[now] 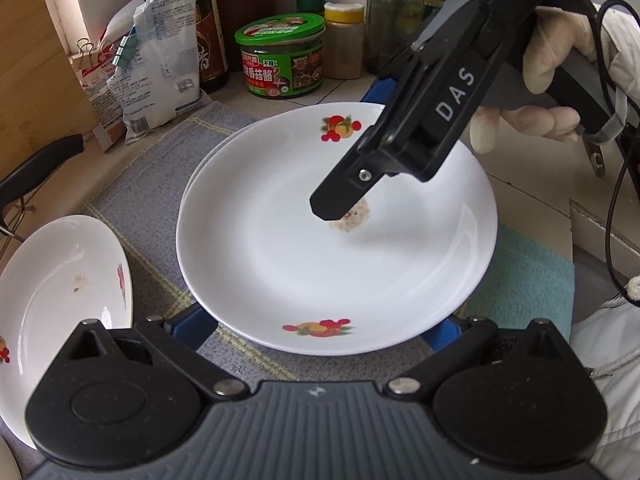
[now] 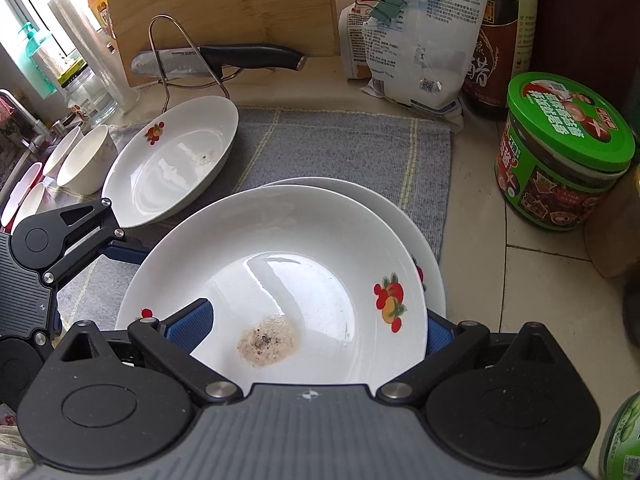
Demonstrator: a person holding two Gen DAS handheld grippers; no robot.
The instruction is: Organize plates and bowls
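Right wrist: top plate [image 2: 320,248] holds a speckled residue patch [image 2: 266,346].

White plate [image 2: 312,240] with red-orange fruit print, grey checked mat [image 2: 340,148], green-lidded jar [image 2: 560,152]

You've got three white plates [image 2: 280,264] with fruit prints, two of them stacked and one [image 2: 176,160] apart, plus about four small white bowls [image 2: 86,160] at the left edge, partly cut off. Also one knife [image 2: 224,58], one cutting board [image 2: 220,4], one green-lidded jar [image 2: 560,152], one dark bottle [image 2: 504,48], two clipped bags [image 2: 424,36].
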